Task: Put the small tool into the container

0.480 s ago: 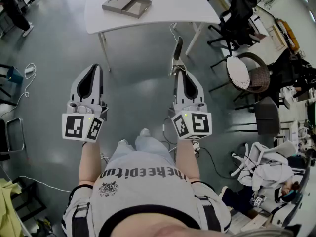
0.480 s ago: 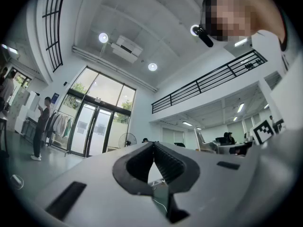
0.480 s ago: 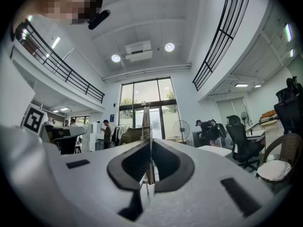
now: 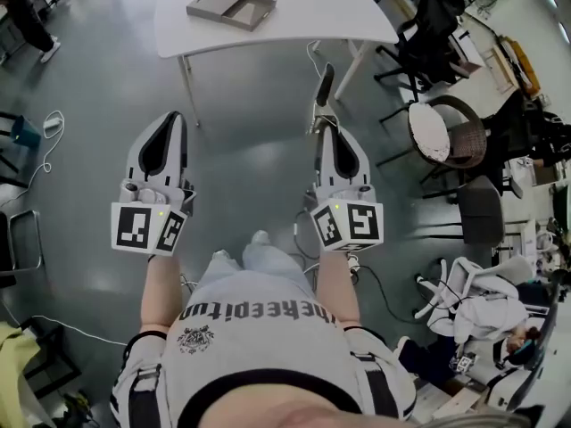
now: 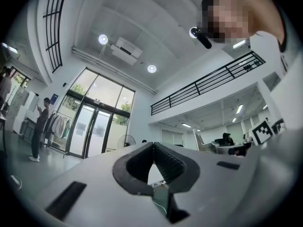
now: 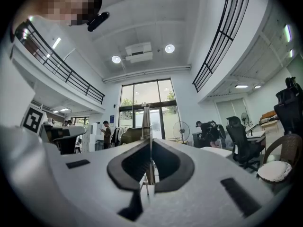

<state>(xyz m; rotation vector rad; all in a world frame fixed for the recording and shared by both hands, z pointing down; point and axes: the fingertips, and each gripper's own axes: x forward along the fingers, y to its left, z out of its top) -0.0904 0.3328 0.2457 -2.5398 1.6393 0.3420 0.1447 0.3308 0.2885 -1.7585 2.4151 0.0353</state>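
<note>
The small tool (image 4: 322,90), a thin metal piece with a dark handle, sticks forward out of my right gripper (image 4: 323,128), which is shut on it. In the right gripper view the tool (image 6: 146,122) stands as a narrow blade between the closed jaws of the right gripper (image 6: 149,144). My left gripper (image 4: 166,119) is held level beside it, shut with nothing in it; in the left gripper view the left gripper (image 5: 153,145) has its pads meeting. The container (image 4: 230,5), a flat grey-brown box with round recesses, lies on the white table (image 4: 294,12), well ahead of both grippers.
Both grippers hang over bare grey floor, short of the table. Office chairs (image 4: 446,132) and desks crowd the right side. A cable (image 4: 49,136) and a dark frame (image 4: 18,239) lie at the left. A person (image 4: 27,16) stands far left.
</note>
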